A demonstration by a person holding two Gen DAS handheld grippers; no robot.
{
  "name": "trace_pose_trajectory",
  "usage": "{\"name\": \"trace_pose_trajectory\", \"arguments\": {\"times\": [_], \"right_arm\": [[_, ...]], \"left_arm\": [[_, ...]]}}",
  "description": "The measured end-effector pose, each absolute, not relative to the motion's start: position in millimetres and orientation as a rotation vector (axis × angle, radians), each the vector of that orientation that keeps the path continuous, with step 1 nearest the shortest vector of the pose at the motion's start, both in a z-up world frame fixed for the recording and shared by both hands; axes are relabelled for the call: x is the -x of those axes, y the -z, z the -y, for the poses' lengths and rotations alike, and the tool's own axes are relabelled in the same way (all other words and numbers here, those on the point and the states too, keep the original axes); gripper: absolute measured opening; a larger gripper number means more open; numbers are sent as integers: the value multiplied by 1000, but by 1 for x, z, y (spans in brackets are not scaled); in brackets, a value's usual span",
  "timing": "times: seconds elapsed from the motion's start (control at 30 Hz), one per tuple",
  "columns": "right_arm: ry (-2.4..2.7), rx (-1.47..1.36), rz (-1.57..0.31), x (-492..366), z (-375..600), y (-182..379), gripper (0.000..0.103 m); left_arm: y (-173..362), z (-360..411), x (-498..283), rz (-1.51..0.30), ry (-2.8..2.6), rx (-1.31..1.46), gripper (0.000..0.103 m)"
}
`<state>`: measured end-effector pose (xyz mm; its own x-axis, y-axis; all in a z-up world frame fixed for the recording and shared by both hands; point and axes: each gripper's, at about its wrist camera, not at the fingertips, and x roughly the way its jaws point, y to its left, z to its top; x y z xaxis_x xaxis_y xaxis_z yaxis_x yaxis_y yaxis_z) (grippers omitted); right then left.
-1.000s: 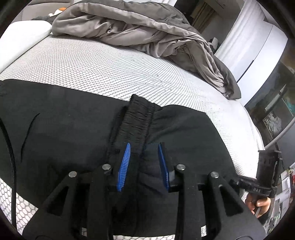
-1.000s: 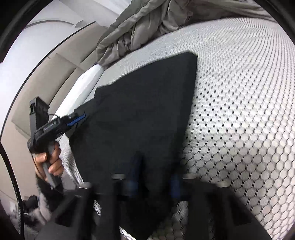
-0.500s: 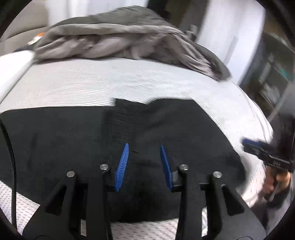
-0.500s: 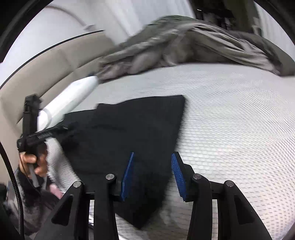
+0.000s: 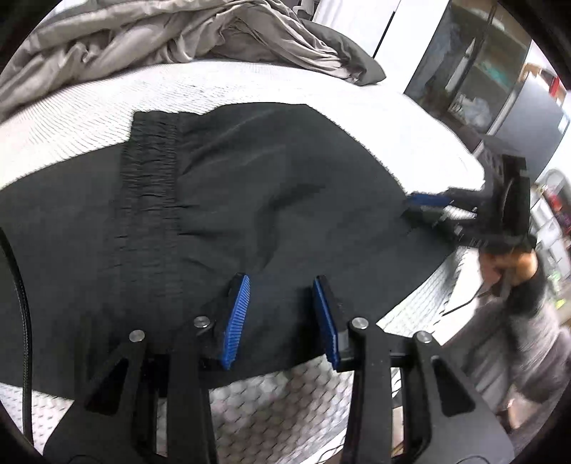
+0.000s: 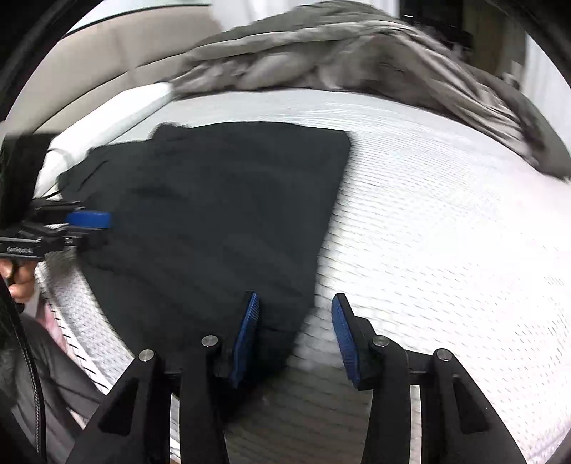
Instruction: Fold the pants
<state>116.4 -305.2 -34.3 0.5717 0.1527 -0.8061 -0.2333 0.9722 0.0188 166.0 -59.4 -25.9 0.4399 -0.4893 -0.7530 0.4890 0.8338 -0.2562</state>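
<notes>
Change since earlier frames: both grippers now stand parted over the cloth; a second ago the right gripper's jaws were nearly together at the pants' edge, and the left gripper sat at the elastic waistband, which now lies off to its left. Both views have swung across the bed.
Task item: black pants [image 5: 257, 200] lie flat and folded on the mattress, waistband [image 5: 150, 171] running away from the left wrist camera; shallow wrinkles near the middle.
Left gripper [image 5: 282, 317]: jaws partly parted, blue pads hovering over the near edge of the pants; no fabric pinched between them.
Right gripper [image 6: 294, 333]: jaws partly parted; the pants' [image 6: 214, 228] near corner lies under the left pad, bare mattress under the right; nothing pinched. It also shows, blurred, at the right of the left wrist view [image 5: 428, 205], at the pants' far end.
Surface: white mattress cover [image 6: 446, 232] with a small honeycomb weave, pants near its front edge.
Bedding: crumpled grey duvet [image 5: 185, 32] heaped at the far side of the bed, well apart from the pants; a white pillow [image 6: 117, 110] at the left in the right wrist view.
Room: beige padded headboard [image 6: 117, 46] behind the pillow; dark glass-fronted shelving [image 5: 478, 71] beyond the bed's right corner, contents too blurred to name.
Person: a hand [image 5: 514, 264] on the right gripper's handle, grey sleeve below it.
</notes>
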Motion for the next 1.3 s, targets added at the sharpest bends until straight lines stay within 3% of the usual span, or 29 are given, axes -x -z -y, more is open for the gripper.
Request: {"name": "trace_pose_trajectory", "arguments": {"times": [0.13,0.23,0.33,0.47,0.67,0.83,0.93,1.1,1.3], "right_arm": [[-237,39,-849,-112,303,14,43],[-302,32,-790,-126,270,3,43],[-355,47,-817,-149,242,10,43],[-357,183,-933,-182,209,48,43],[-168,223,-911,-176,264,46,45],[-180,81,-856,-171,298,22,45],[-256,45,-813,-174,270,4,45],[-327,126,-901,-203,216,30,45],[-217,239,-956,-207,227,46,45]], "left_arm": [[9,61,-168,-864,565,-8,39],[4,75,-183,-814,526,10,52],[13,93,-211,-847,506,6,52],[30,93,-232,-916,509,11,49],[31,64,-222,-870,535,1,47],[10,53,-209,-824,521,17,47],[-6,60,-217,-785,501,2,48],[13,88,-261,-885,460,-80,48],[26,58,-261,-904,487,-13,34]]}}
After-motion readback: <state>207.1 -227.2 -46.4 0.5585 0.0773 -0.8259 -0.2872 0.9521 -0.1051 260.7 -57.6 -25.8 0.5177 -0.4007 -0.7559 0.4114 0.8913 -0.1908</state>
